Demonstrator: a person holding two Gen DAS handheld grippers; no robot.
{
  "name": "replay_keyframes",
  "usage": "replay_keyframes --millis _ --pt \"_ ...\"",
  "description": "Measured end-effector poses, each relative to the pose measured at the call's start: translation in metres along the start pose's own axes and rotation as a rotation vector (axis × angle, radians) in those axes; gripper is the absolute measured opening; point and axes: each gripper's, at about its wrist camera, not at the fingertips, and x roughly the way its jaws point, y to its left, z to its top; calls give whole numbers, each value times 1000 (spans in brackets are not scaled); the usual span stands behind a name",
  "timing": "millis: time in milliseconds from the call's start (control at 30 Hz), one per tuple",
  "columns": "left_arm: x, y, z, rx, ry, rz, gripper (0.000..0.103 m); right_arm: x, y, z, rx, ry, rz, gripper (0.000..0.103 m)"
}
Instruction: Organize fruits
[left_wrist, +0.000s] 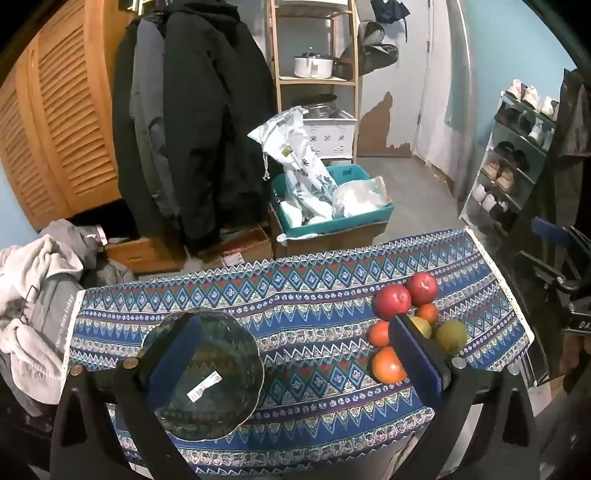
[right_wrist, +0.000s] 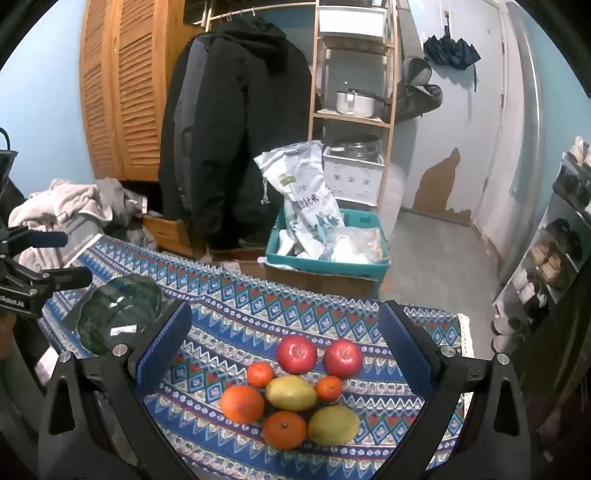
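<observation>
A cluster of fruit lies on the patterned blue tablecloth (right_wrist: 229, 317): two red apples (right_wrist: 296, 353) (right_wrist: 342, 357), two yellow-green lemons (right_wrist: 291, 392) (right_wrist: 333, 424), and several oranges (right_wrist: 242, 403) of different sizes. My right gripper (right_wrist: 284, 328) hovers over this cluster, open, with nothing between its fingers. A dark green glass bowl (left_wrist: 201, 374) with a white sticker sits empty on the left of the cloth. My left gripper (left_wrist: 295, 336) is open above the table, its left finger over the bowl, its right finger in front of the fruit (left_wrist: 391, 301). The bowl (right_wrist: 118, 314) also shows in the right wrist view.
Behind the table stand a teal crate (right_wrist: 328, 258) with white bags on a cardboard box, dark coats (right_wrist: 236, 147) on a rail, a wooden shelf with a pot (right_wrist: 354, 101), a louvred cupboard, a laundry pile (left_wrist: 33, 295) at left and a shoe rack (left_wrist: 513, 166) at right.
</observation>
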Motion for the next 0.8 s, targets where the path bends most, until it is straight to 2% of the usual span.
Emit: replay_keyframes --millis 800 --pt "0 -4 2 -9 -14 -22 102 8 -2 -9 11 31 8 99"
